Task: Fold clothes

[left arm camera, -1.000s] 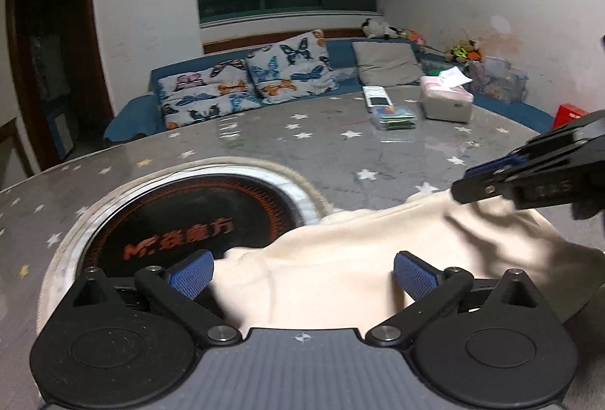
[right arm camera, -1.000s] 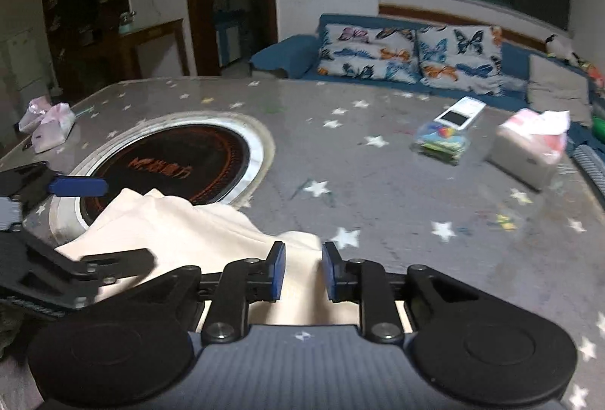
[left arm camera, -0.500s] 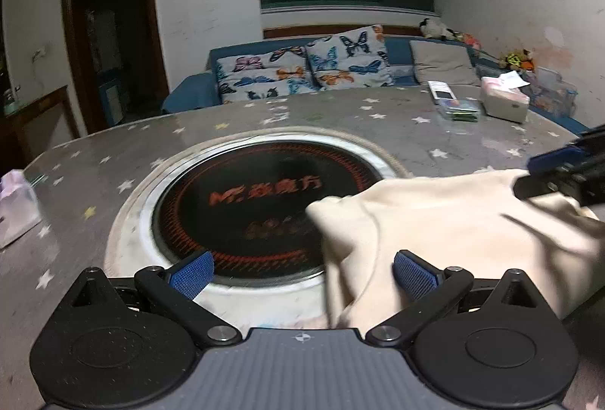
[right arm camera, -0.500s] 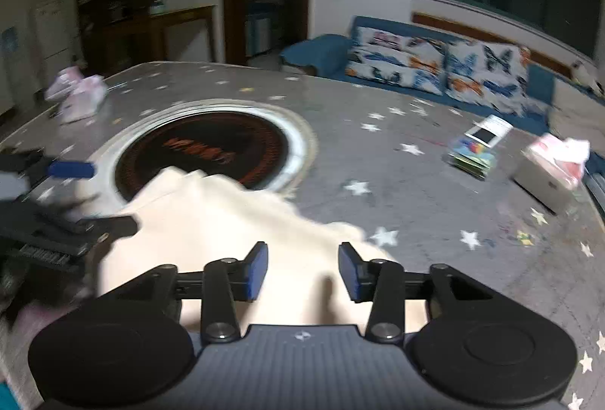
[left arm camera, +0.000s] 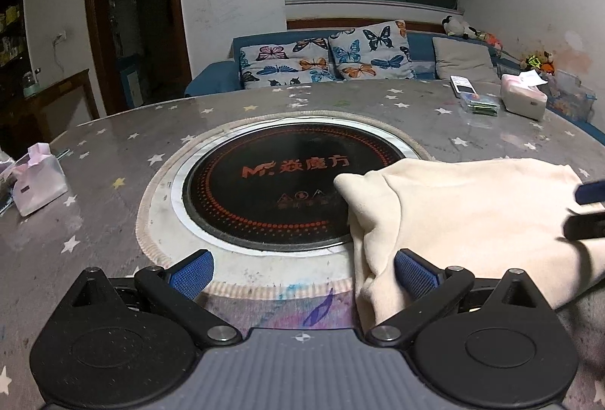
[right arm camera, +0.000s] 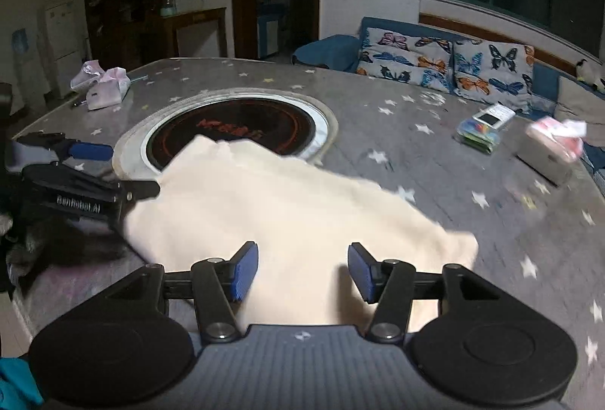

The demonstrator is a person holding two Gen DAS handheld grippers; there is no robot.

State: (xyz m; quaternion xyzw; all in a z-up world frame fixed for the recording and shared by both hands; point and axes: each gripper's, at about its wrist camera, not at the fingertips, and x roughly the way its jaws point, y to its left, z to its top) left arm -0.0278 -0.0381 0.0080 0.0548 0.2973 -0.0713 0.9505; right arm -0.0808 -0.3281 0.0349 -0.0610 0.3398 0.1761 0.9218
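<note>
The right gripper has just been opening; its blue pads stand apart above the cream garment without pressing it. The left gripper is spread wide, with the garment's near edge lying against its right pad only, not clamped. The garment lies folded on the star-patterned table, its far corner overlapping the round black induction cooktop. Beyond the cooktop stand a tissue box and a remote control; behind the table, butterfly cushions.
</note>
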